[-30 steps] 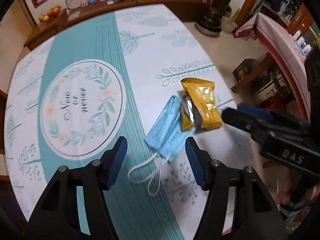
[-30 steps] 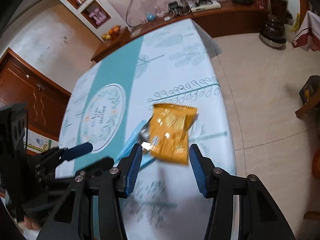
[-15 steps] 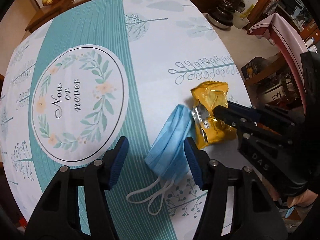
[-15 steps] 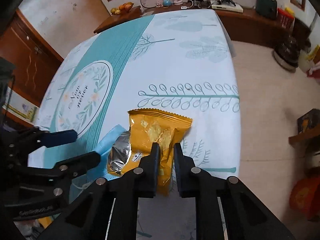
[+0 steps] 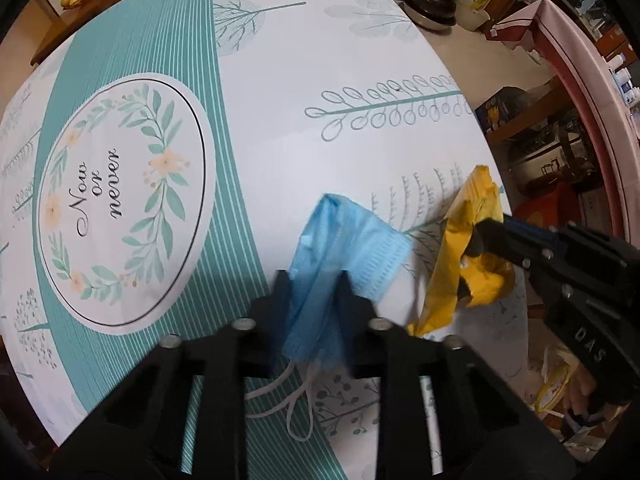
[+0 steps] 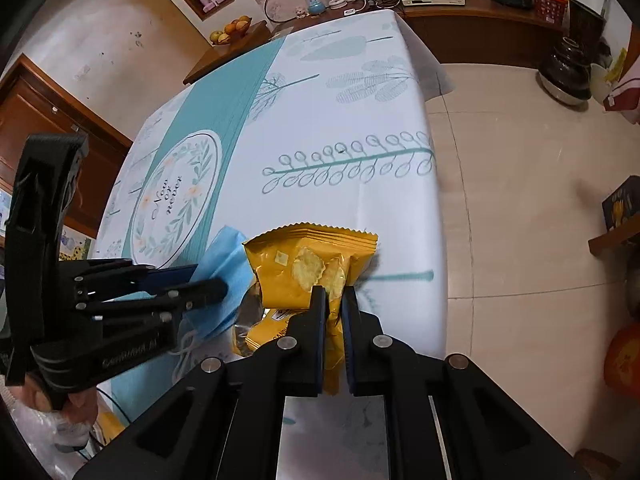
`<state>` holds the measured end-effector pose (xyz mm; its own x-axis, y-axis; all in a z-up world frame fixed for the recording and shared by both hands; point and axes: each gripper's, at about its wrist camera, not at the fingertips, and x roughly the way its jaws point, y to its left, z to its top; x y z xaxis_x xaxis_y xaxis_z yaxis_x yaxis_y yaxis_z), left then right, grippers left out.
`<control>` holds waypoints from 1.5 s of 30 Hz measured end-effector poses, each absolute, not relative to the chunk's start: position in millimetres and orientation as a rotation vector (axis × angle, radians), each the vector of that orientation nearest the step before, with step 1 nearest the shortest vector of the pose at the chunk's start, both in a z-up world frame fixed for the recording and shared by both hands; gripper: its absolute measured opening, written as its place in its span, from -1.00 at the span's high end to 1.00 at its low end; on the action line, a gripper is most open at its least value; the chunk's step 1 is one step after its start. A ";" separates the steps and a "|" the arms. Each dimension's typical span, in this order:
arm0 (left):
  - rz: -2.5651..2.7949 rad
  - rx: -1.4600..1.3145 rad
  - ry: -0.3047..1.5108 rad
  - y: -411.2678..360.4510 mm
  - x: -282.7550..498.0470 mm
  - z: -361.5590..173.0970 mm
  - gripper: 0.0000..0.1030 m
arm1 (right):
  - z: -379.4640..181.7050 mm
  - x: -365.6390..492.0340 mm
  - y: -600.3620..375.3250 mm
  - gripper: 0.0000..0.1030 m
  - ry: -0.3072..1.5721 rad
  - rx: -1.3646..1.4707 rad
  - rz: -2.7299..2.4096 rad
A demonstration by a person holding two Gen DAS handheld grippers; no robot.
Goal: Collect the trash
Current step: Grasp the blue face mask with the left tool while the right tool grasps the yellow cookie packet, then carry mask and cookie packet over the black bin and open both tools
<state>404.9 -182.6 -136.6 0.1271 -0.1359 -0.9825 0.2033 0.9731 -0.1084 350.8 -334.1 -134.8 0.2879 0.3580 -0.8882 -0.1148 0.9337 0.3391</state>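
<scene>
A blue face mask (image 5: pixel 344 236) lies near the table's right edge, its white ear loops (image 5: pixel 296 404) trailing toward me. My left gripper (image 5: pixel 310 280) is shut on the mask's near end. In the right wrist view the same mask (image 6: pixel 222 254) shows beside the left gripper (image 6: pixel 208 284). A yellow snack wrapper (image 6: pixel 308 264) is lifted off the cloth, pinched in my right gripper (image 6: pixel 334 296), which is shut on its lower half. From the left wrist view the wrapper (image 5: pixel 452 264) hangs tilted from the right gripper (image 5: pixel 486 236).
The table wears a white and teal cloth (image 5: pixel 280 100) with a round "Now or never" wreath print (image 5: pixel 116 196). Its right edge drops to a tiled floor (image 6: pixel 520 200). A wooden sideboard (image 6: pixel 460 12) with electronics and a fruit bowl (image 6: pixel 232 30) stands behind.
My left gripper moved forward and shut on the blue mask. The right gripper, shut on the yellow wrapper, has raised it off the cloth and tilted it.
</scene>
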 end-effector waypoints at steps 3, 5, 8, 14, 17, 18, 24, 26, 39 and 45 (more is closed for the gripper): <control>-0.245 0.057 1.397 -178.9 393.3 -126.0 0.91 | -128.4 340.0 -331.6 0.86 1.235 0.233 0.320; -0.246 0.053 1.375 -175.5 381.6 -115.7 0.92 | -122.5 329.3 -327.8 0.86 1.225 0.231 0.323; -0.248 0.046 1.349 -167.1 361.7 -101.6 0.92 | -112.5 312.5 -319.0 0.86 1.210 0.222 0.322; -0.271 0.015 1.295 -130.4 302.2 -68.3 0.92 | -86.5 263.5 -296.1 0.86 1.167 0.215 0.295; -0.289 0.004 1.266 -105.9 268.3 -50.8 0.92 | -71.5 233.9 -278.7 0.86 1.142 0.210 0.269; -0.297 0.000 1.254 -96.4 256.3 -45.7 0.92 | -64.6 219.3 -270.2 0.86 1.127 0.209 0.256; -0.333 -0.016 1.200 -40.8 186.7 -19.1 0.92 | -35.3 146.8 -225.4 0.86 1.069 0.208 0.188; -0.350 -0.005 1.178 -22.1 164.8 -10.4 0.92 | -27.0 119.4 -207.9 0.86 1.051 0.209 0.164; -0.424 -0.027 1.187 53.2 64.3 -2.6 0.92 | -8.6 -9.4 -125.1 0.86 1.072 0.167 0.105; -0.421 -0.051 1.203 62.4 45.9 -9.9 0.92 | -12.2 -23.2 -114.4 0.86 1.110 0.147 0.118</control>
